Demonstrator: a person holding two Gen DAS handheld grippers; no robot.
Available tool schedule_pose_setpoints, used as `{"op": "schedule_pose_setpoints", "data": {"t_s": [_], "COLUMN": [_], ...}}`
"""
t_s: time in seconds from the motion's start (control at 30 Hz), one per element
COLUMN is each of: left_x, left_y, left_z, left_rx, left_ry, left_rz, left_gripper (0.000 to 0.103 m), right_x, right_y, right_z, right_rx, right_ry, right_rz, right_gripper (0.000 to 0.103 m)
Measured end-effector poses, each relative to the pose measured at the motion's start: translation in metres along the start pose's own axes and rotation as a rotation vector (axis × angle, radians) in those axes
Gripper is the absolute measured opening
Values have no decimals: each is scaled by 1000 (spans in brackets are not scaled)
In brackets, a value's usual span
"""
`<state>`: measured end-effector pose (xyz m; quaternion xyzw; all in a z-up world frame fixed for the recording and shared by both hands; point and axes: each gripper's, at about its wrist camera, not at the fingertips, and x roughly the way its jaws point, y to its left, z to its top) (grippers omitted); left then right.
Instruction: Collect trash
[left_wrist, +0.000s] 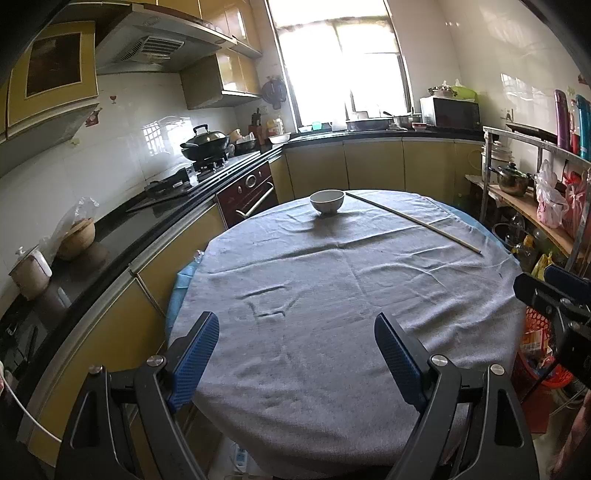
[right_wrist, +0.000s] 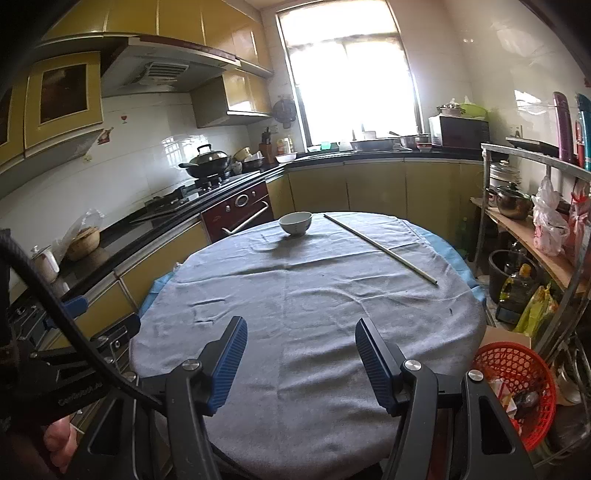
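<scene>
Both claws (left_wrist: 295, 332) (right_wrist: 301, 338) gape — red trash basket (right_wrist: 517, 373) beside right claw.

My left gripper (left_wrist: 297, 343) hangs level with its blue-padded fingers (left_wrist: 199, 345) spread wide, nothing between them. My right gripper (right_wrist: 301, 349) sits just beside it, jaws equally apart and empty. A bare hand (right_wrist: 59, 439), probably my left, shows dimly at the frame edge.

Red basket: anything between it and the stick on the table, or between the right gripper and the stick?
Nothing visible. The stick lies alone on the grey cloth, apart from the bowl. The right gripper, jaws open, has bare cloth ahead. The red basket sits off the table's right edge, unobstructed.
</scene>
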<state>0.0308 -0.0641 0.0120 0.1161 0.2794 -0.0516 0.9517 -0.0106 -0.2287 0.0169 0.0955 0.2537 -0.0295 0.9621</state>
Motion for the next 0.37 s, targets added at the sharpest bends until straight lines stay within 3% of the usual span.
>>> {"op": "schedule_pose_setpoints", "data": {"t_s": [0.37], "left_x": [42], "left_y": [-4], "left_z": [7], "left_rx": [-9], "left_ry": [46], "left_rz": [-30], "left_gripper": [87], "right_x": [43], "right_y": [-11], "right_z": [10], "right_rx": [-2], "right_ry": [49], "right_rz": [-33], "right_gripper": [67]}}
